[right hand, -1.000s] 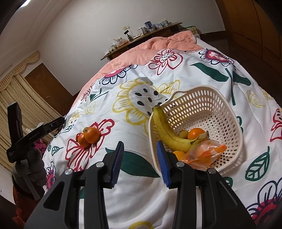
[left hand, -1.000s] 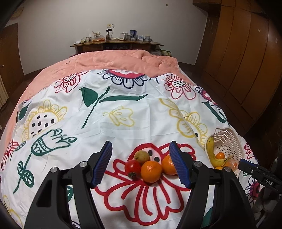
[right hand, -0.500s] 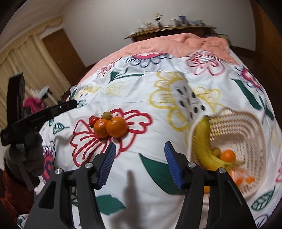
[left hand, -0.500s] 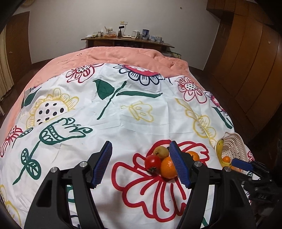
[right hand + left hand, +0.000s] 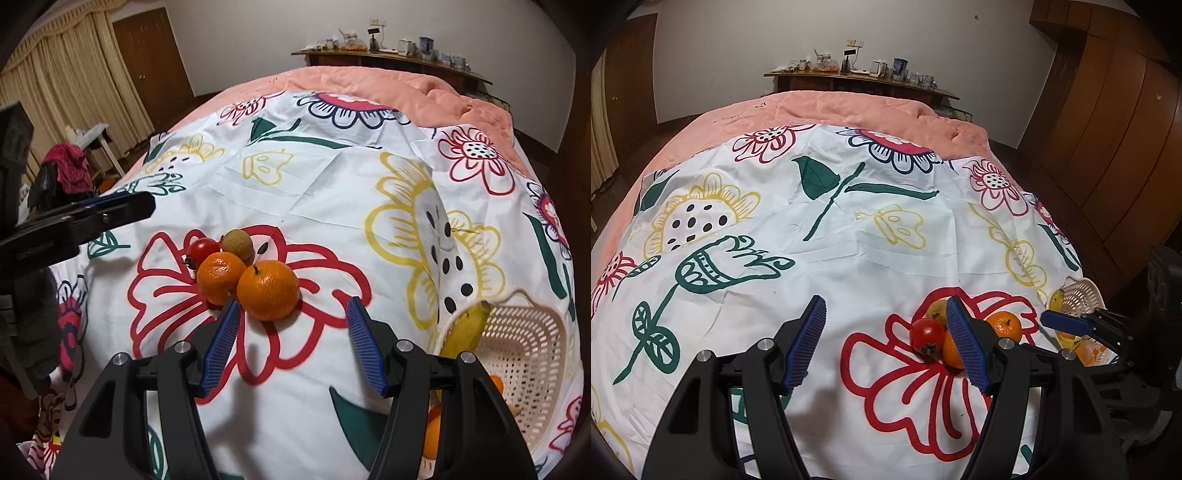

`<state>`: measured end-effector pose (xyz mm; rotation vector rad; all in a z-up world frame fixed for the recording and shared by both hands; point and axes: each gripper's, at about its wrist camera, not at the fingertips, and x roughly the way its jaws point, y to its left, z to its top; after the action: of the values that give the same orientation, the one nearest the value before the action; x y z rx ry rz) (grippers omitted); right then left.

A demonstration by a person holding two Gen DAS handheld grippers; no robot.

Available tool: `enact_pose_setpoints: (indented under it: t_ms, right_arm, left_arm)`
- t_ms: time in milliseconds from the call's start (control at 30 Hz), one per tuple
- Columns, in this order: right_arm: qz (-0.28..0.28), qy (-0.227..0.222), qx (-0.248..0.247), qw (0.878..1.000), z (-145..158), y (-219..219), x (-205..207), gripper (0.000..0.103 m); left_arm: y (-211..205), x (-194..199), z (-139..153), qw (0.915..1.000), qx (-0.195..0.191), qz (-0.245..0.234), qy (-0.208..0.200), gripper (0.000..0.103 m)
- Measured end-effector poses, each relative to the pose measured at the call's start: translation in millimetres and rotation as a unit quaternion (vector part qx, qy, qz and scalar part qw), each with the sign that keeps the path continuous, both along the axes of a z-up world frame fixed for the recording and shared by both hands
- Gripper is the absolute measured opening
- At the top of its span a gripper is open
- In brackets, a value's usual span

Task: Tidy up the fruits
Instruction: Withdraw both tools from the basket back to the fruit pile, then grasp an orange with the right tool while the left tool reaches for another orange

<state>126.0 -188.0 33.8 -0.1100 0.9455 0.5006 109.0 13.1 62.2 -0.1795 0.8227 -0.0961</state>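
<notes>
Fruit cluster on red flower print of bedsheet [image 5: 332, 192], seen from right wrist view, l to r: left gripper [image 5: 110, 212] poking in at far left edge, above sheet, clear of fruit; then tomato [image 5: 202, 250], brownish round fruit [image 5: 237, 242] just behind it, smaller orange [image 5: 220, 277] touching bigger orange [image 5: 267, 290] at front. Right gripper [image 5: 291, 339] low centre, jaws apart w/ nothing between them, blue pads [image 5: 223, 345] just short of bigger orange. Further r: perforated basket [image 5: 532, 347] w/ banana [image 5: 465, 328] leaning on near rim, more orange fruit below, partly hidden by gripper arm, prob. bagged but hard to tell. From left wrist view: left gripper [image 5: 886, 345] jaws apart, empty, bare sheet between pads; tomato [image 5: 926, 335] and fruit cluster beside and partly behind right-hand pad; one orange [image 5: 1006, 326] past it; right gripper [image 5: 1067, 323] tip further r, in front of basket [image 5: 1080, 295] at sheet edge.
</notes>
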Motion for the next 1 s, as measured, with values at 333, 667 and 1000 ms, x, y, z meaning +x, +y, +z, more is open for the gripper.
enact_pose_setpoints:
  t_ms: [333,667,1000]
  right_arm:
    - [0.027,-0.002,-0.037,0.999,-3.4,23.1,11.8,0.060]
    - [0.048,0.008,-0.019,0.999,-6.8,28.1,15.3,0.042]
    - [0.034,-0.010,0.000,0.999,1.5,15.9,-3.2,0.041]
  left_arm:
    - [6.5,0.8,-4.3,1.0000,-0.002,0.002,0.007,0.069]
    - [9.4,1.4,-8.5,0.9999,-0.001,0.004,0.012,0.069]
    - [3.0,2.5,-16.2,0.9998,0.003,-0.008,0.020,0.069]
